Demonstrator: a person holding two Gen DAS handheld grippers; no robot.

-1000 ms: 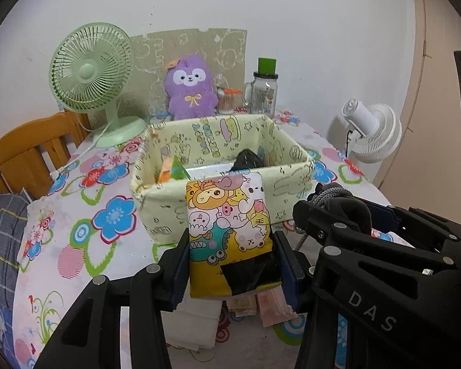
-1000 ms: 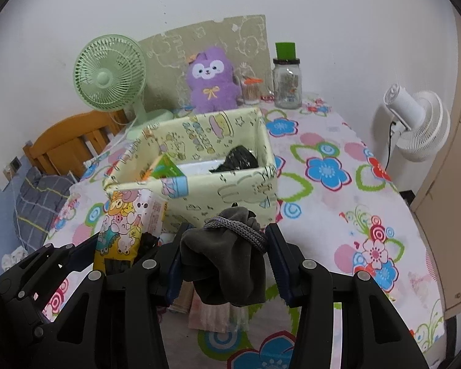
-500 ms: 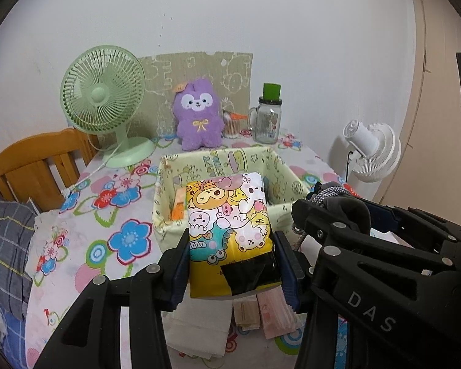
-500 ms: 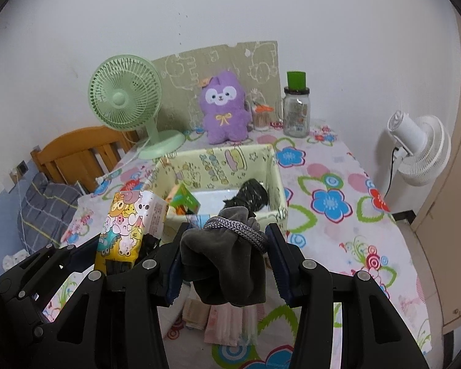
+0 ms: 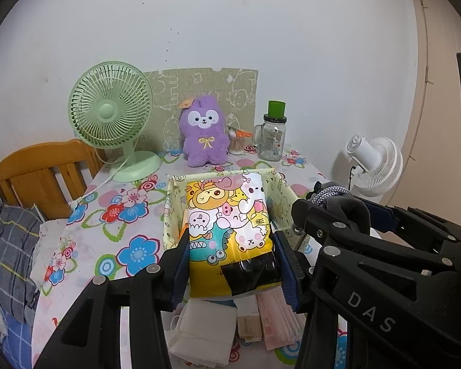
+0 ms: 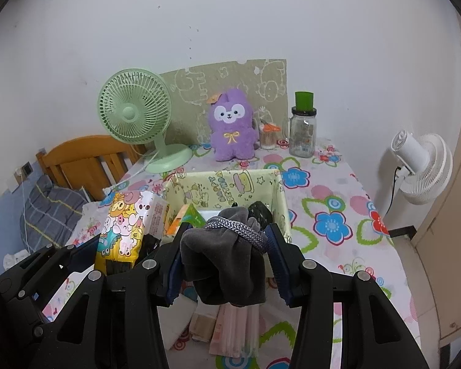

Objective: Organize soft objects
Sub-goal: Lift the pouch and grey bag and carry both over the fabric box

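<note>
While both loads hang above the floral-cloth table (image 6: 338, 184), my left gripper (image 5: 232, 264) jaws clamp the light, squashy cartoon-printed yellow tissue pack (image 5: 230, 233) low on its sides; my right gripper (image 6: 224, 261) jaws pinch the limp grey sock bundle (image 6: 224, 264), just before the pale-yellow fabric storage box (image 6: 227, 184).

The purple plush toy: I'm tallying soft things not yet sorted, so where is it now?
The purple plush toy stands at the table's far edge against the wall, between the green fan and the glass jar, behind the fabric box.
</note>
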